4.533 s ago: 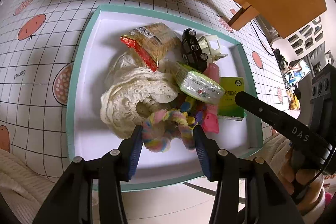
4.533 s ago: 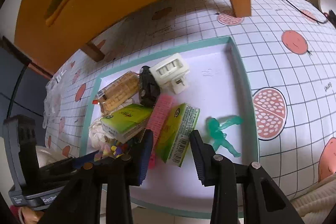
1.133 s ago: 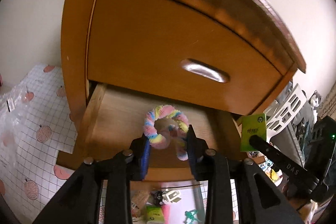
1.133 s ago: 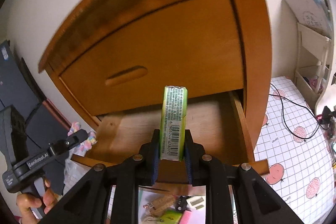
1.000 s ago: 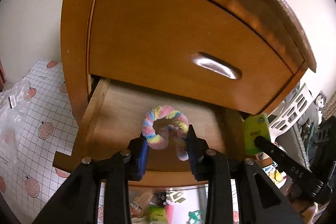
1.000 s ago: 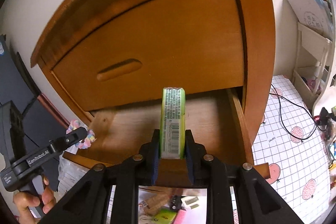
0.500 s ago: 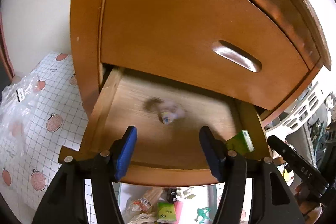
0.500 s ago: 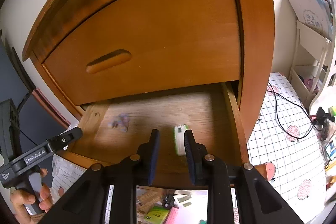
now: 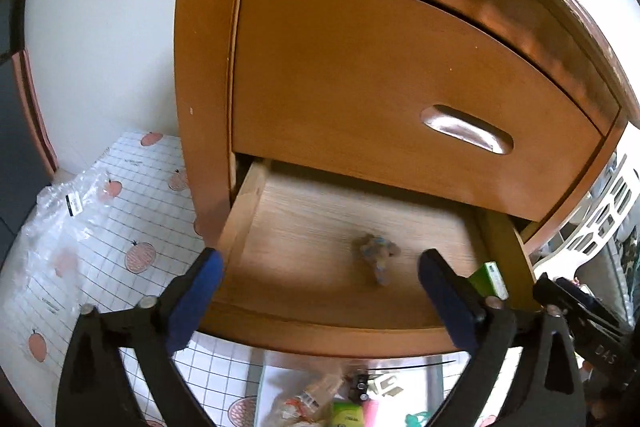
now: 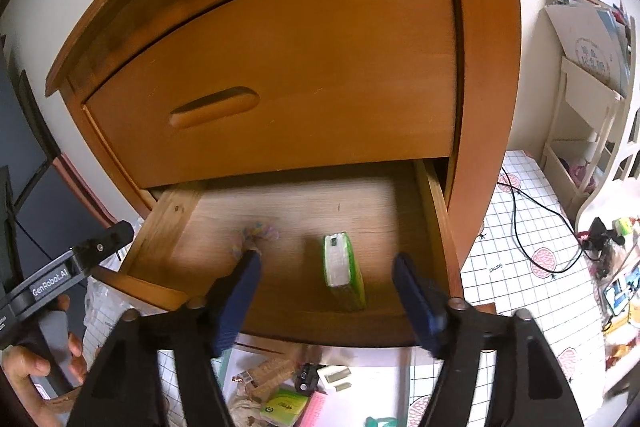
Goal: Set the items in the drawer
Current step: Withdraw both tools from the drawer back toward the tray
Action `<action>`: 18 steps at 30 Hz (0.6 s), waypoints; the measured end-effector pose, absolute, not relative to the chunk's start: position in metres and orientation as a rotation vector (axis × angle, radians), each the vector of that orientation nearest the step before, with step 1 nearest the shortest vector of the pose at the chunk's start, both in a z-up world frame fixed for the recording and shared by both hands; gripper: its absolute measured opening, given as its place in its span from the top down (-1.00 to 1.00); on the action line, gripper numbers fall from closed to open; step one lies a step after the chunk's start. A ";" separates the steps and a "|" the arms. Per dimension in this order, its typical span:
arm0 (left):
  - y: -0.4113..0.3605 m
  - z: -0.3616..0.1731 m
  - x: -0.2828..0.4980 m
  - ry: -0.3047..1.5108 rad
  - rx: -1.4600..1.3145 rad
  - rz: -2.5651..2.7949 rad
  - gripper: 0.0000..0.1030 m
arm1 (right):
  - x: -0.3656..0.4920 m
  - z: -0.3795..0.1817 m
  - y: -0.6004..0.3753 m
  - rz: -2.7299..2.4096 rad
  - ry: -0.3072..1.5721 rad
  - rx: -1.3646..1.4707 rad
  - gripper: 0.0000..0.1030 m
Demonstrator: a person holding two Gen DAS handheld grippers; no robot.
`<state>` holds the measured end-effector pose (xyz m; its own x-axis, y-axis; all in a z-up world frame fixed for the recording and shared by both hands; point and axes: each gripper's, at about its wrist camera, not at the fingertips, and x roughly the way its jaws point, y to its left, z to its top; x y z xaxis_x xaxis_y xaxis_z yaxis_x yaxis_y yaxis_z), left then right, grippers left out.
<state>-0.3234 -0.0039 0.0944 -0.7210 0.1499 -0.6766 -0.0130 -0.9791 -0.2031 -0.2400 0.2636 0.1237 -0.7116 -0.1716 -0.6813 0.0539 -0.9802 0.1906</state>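
Two items lie on the floor of the open lower wooden drawer [image 10: 304,227] of the orange-brown wooden cabinet [image 10: 320,67]; nothing is gripped. Left tool [image 9: 320,291]: blue-padded fingers spread wide apart, empty, held just in front of the drawer's front edge. Right tool [image 10: 326,291]: fingers likewise wide apart, empty, over the drawer's front edge.

Pastel multicoloured fuzzy hair tie [image 10: 256,233]: on the drawer floor, roughly mid-depth, left of centre in the right wrist view; blurred in both views, shape hard to read; in the left wrist view it sits near the drawer's centre [image 9: 376,253]. Green-and-white rectangular packet [image 10: 344,271]: on the drawer floor right of the hair tie, apart from it, nearer the drawer's front and closer to its right wall; standing on a long narrow edge as far as I can tell; in the left wrist view only a green corner [image 9: 490,279] shows beside the right-hand finger.

Upper drawer front with oval recessed handle [image 10: 214,107]: closed, directly above the open drawer.

Below the drawer's front edge: white tray [image 10: 376,379] on the gridded floor mat [image 10: 516,259] with leftover items: snack packet [image 10: 268,377], small black toy car [image 10: 306,377], green packet [image 10: 282,407], pink item [image 10: 316,413]. Person's hand [image 10: 36,375] on the left tool's handle, left of the drawer.
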 end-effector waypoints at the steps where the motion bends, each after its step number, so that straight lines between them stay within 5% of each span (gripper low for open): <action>1: -0.005 0.095 -0.321 -0.281 -1.126 2.828 -1.00 | -0.239 0.124 0.263 -2.788 -0.231 1.128 -0.87; 3: -0.006 0.098 -0.316 -0.268 -1.100 2.847 -1.00 | -0.237 0.126 0.261 -2.790 -0.224 1.119 -1.00; 18: -0.015 0.123 -0.284 -0.271 -0.973 2.880 -1.00 | -0.208 0.148 0.249 -2.807 -0.148 1.036 -1.00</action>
